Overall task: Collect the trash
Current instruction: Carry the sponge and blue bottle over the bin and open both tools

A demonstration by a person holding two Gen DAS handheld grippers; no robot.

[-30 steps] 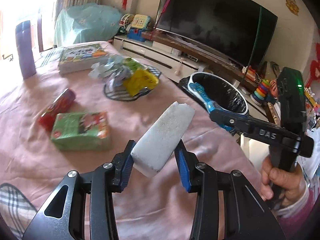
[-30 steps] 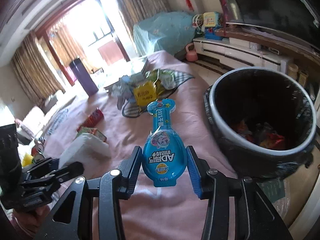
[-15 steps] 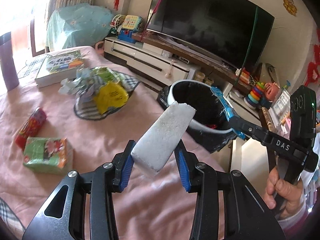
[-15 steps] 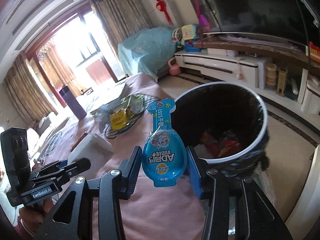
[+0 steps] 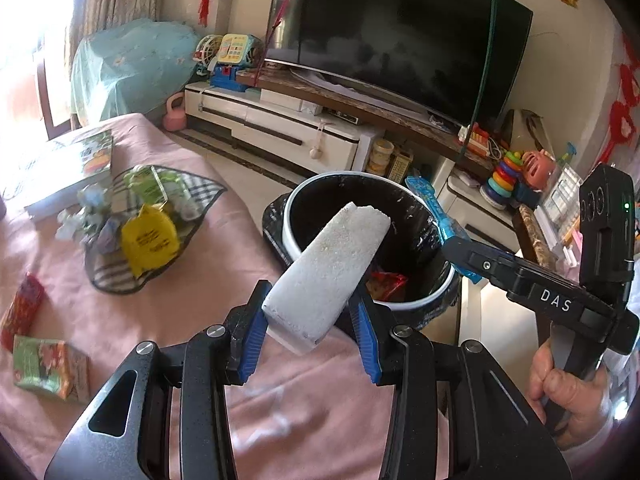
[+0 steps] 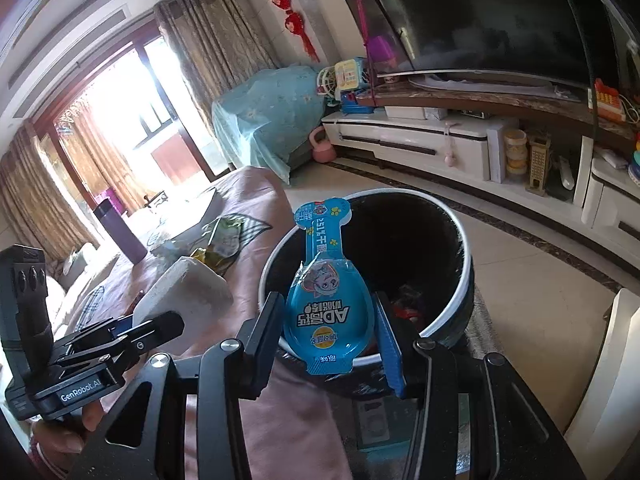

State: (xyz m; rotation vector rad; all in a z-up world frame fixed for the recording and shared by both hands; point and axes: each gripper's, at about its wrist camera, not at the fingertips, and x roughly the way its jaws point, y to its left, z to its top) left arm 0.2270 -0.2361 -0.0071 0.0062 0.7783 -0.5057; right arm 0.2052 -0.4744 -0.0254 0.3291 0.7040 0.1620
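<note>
The left gripper (image 5: 310, 330) pinches a white foam block (image 5: 326, 270); the right gripper (image 6: 328, 332) pinches a blue packet (image 6: 326, 296). Both hang near the bin (image 6: 466, 280) rim. Each should be carried fully over the opening before letting go, lest either piece land on the pink cloth (image 5: 208, 280).

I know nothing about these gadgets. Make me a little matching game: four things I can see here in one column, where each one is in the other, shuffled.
1. white foam block
2. blue packet
3. yellow wrapper
4. bin

a. on the striped mat
b. in the right gripper
c. beside the pink-covered table
d. in the left gripper

Pairs: 1-d, 2-b, 3-a, 4-c
</note>
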